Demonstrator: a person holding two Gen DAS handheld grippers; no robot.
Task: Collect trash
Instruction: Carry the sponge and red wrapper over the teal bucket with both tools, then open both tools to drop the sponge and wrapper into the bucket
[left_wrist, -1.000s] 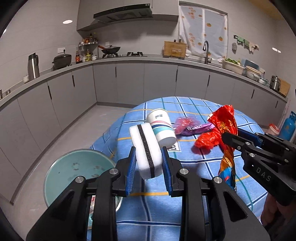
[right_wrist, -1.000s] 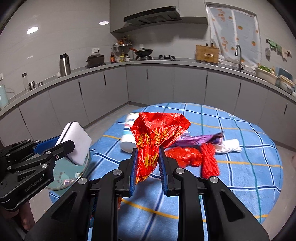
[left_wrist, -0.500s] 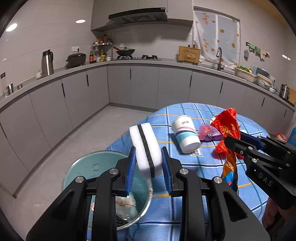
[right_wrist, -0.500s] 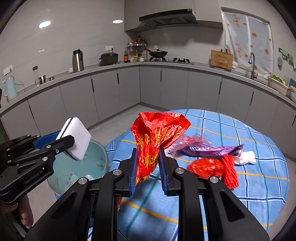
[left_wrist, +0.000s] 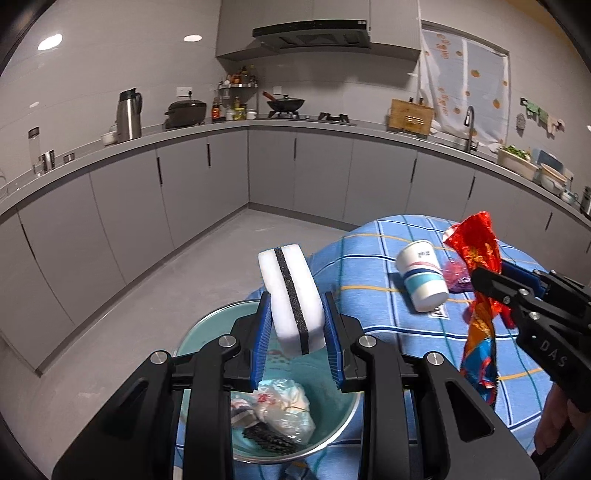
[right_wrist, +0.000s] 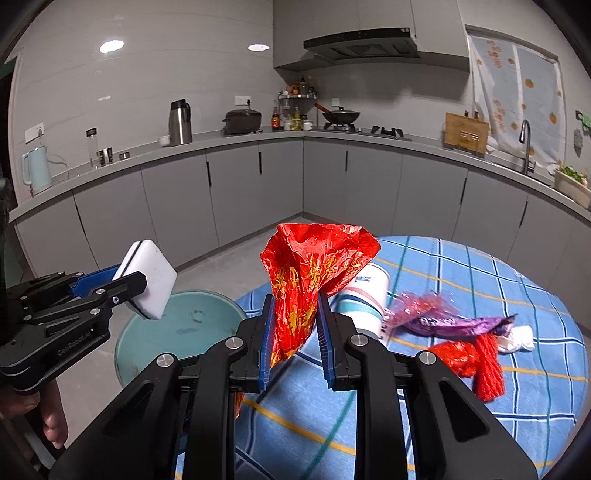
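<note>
The black left gripper (left_wrist: 297, 332) and black right gripper (right_wrist: 293, 332) both point forward and downward, side by side, jaws clamped on held items.

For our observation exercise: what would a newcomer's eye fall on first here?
A crumpled red wrapper pinched in the right gripper above the blue checked table. Beside it, the left gripper holds a white sponge over a teal bin with trash inside.
</note>
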